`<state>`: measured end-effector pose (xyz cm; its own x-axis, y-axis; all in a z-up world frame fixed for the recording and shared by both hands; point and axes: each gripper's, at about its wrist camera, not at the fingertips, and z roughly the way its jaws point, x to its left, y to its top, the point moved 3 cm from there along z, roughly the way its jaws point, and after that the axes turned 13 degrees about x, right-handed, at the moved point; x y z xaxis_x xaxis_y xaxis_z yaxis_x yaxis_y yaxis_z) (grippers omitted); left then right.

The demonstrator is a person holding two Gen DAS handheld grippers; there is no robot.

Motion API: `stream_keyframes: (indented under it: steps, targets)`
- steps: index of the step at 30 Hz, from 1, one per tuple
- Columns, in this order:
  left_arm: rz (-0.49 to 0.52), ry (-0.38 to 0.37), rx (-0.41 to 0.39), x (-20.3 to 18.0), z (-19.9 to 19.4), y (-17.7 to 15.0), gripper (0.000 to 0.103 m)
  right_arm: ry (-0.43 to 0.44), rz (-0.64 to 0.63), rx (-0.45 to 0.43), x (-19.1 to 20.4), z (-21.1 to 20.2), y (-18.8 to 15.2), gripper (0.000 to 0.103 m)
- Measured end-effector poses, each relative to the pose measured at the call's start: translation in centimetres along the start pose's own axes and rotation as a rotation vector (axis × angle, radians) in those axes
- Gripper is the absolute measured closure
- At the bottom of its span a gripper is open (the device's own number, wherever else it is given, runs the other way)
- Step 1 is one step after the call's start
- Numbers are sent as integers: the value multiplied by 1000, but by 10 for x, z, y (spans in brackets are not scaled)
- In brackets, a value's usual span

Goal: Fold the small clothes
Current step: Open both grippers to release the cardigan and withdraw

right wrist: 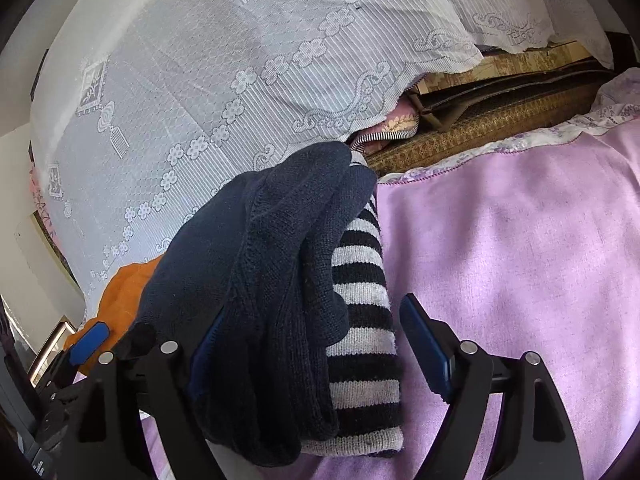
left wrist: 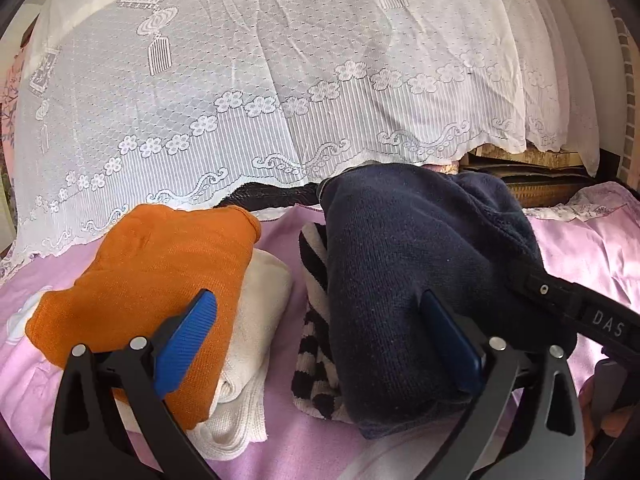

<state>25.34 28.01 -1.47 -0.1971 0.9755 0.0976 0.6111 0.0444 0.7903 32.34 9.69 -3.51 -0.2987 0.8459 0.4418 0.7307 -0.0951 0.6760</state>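
Observation:
A folded navy knit point(left wrist: 416, 272) lies on top of a folded black-and-white striped knit point(left wrist: 316, 320) on the pink blanket point(left wrist: 580, 240). To their left, a folded orange garment point(left wrist: 160, 276) rests on a cream one point(left wrist: 256, 344). My left gripper point(left wrist: 320, 340) is open, one blue pad over the orange garment and the other against the navy knit's side. In the right wrist view my right gripper point(right wrist: 316, 344) is open and straddles the navy knit point(right wrist: 248, 280) and the striped knit point(right wrist: 364, 320). Its right pad stands clear of the stripes.
A white lace cloth point(left wrist: 280, 80) hangs behind both piles. Woven mats and flat dark items point(right wrist: 500, 112) are stacked at the back right. The pink blanket point(right wrist: 520, 260) spreads out to the right of the striped knit. The right tool's black body point(left wrist: 580, 312) crosses beside the navy knit.

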Motion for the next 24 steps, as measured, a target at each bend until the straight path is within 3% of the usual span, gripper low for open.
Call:
stream_keyframes:
  steps: [3,5,8,11,15,20,24]
  targets:
    - [-26,-25,37,3,0,-2,5,-9,-1,-25,1,-10,-4,18]
    - [-63,-64,56,6,-11,-5,5,-31,-42,-84,10,-29,-11,18]
    - [-74,-67,48,8,-36,-13,5,-62,-108,-130,25,-53,-28,17]
    - [-17,-41,61,3,-56,-23,4,-85,-123,-163,32,-74,-46,17]
    - [18,71,65,-4,-78,-42,4,-97,-114,-191,35,-101,-66,16]
    - [-17,36,125,-4,-84,-53,4,-135,-145,-194,43,-115,-83,15]
    - [-62,39,107,4,-92,-57,4,-152,-159,-194,46,-117,-86,14]
